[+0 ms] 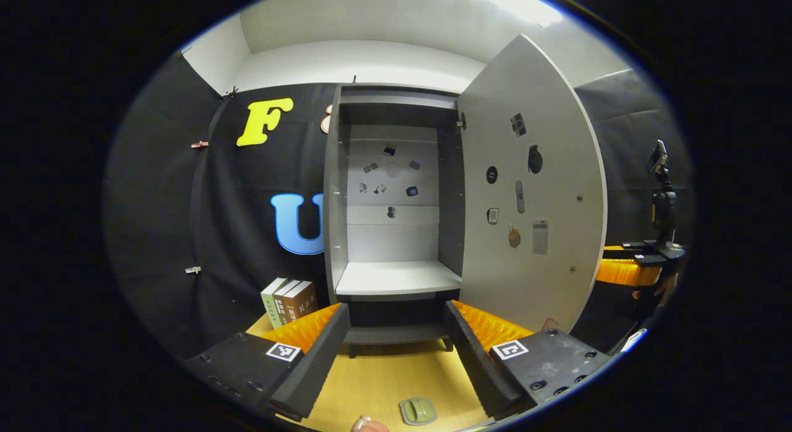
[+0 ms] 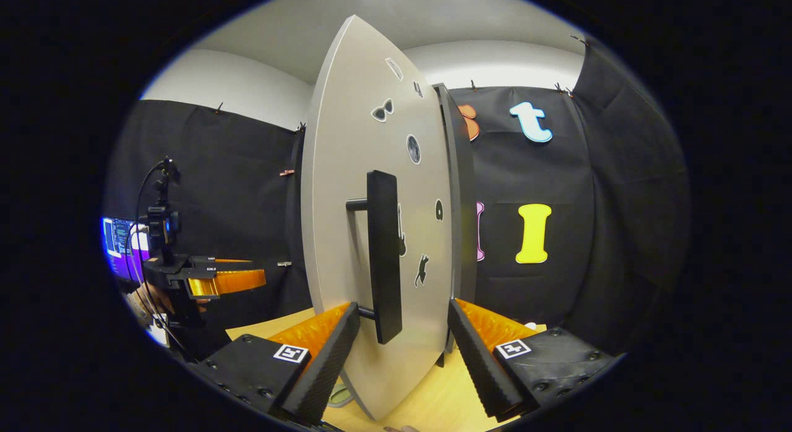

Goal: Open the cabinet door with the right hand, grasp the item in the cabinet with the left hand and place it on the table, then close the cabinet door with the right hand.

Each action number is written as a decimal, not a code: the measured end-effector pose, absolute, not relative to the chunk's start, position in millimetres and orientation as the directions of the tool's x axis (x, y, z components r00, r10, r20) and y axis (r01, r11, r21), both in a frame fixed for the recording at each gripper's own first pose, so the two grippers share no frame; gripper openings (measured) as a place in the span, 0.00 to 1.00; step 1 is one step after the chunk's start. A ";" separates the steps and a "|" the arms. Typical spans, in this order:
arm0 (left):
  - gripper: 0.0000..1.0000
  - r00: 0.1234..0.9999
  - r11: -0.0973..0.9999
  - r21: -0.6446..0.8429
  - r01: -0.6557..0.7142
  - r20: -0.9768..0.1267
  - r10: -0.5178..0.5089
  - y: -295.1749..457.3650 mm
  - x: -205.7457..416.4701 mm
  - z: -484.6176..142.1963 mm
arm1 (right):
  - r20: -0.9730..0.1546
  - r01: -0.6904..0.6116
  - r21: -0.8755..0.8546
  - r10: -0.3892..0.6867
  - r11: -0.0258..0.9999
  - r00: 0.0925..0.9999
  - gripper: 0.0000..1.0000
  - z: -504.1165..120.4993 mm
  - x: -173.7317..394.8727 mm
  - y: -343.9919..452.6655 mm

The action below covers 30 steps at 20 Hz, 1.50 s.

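In the left gripper view my left claw (image 1: 396,351) stands open, its two fingers spread wide at the bottom of the frame with nothing between them, pointed at the cabinet (image 1: 334,190) in the centre. The cabinet door (image 1: 532,190) is swung wide open to the right of centre, its inner face dotted with small stickers. The shelf (image 1: 396,277) inside lies bare and pale, and more stickers mark the back panel above it. The item (image 1: 417,411), a small greenish rounded thing, lies on the wooden surface (image 1: 383,376) at the bottom centre, just below and between my fingers. Three books (image 1: 289,301) stand upright at the lower left, beside the cabinet. At the right edge my right claw (image 1: 625,268) shows farther off, by the door's edge. In the right gripper view that right claw (image 2: 402,345) is open too, its fingers either side of the door's black handle (image 2: 383,252) in the centre, not pressing on it. My left claw (image 2: 223,280) shows at the left of that frame, held in a hand (image 2: 151,299).
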<state>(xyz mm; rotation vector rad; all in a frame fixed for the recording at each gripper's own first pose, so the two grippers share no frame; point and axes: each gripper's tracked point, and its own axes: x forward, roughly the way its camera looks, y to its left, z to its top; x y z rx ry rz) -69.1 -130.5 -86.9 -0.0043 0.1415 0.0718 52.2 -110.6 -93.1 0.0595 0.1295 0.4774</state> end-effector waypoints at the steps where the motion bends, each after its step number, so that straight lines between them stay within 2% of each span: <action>1: 0.97 0.988 0.998 -0.008 -0.070 -0.140 0.068 -124.1 -67.0 -84.7 | -0.112 -0.450 0.086 0.458 0.889 0.882 0.94 -93.6 52.3 -106.7; 6: 0.97 0.993 0.997 -0.081 0.013 -0.114 -0.023 -94.4 -44.7 -79.0 | -0.114 -0.414 0.088 0.422 0.906 0.899 0.94 -97.2 52.3 -62.5; 11: 0.97 0.984 0.997 -0.012 0.078 -0.157 -0.079 -38.6 -34.2 -87.0 | -0.117 -0.359 0.081 0.366 0.930 0.923 0.94 -102.9 58.8 -5.2; 16: 0.97 0.975 0.988 -0.023 0.151 -0.161 -0.153 -1.4 -33.7 -91.2 | -0.132 -0.322 0.101 0.333 0.941 0.934 0.94 -114.8 76.2 49.3; 21: 0.97 0.972 0.986 0.023 0.166 -0.174 -0.160 34.6 -38.1 -94.1 | -0.119 -0.334 0.080 0.342 0.939 0.932 0.95 -118.0 99.7 98.0; 25: 0.96 0.969 0.983 0.030 0.181 -0.174 -0.173 43.8 -37.7 -92.1 | -0.106 -0.315 0.112 0.327 0.942 0.939 0.98 -116.4 95.7 116.6; 30: 0.97 0.975 0.987 0.005 0.160 -0.157 -0.157 22.2 -31.8 -84.7 | -0.114 -0.143 0.062 0.150 0.988 0.982 0.97 -112.9 86.0 64.1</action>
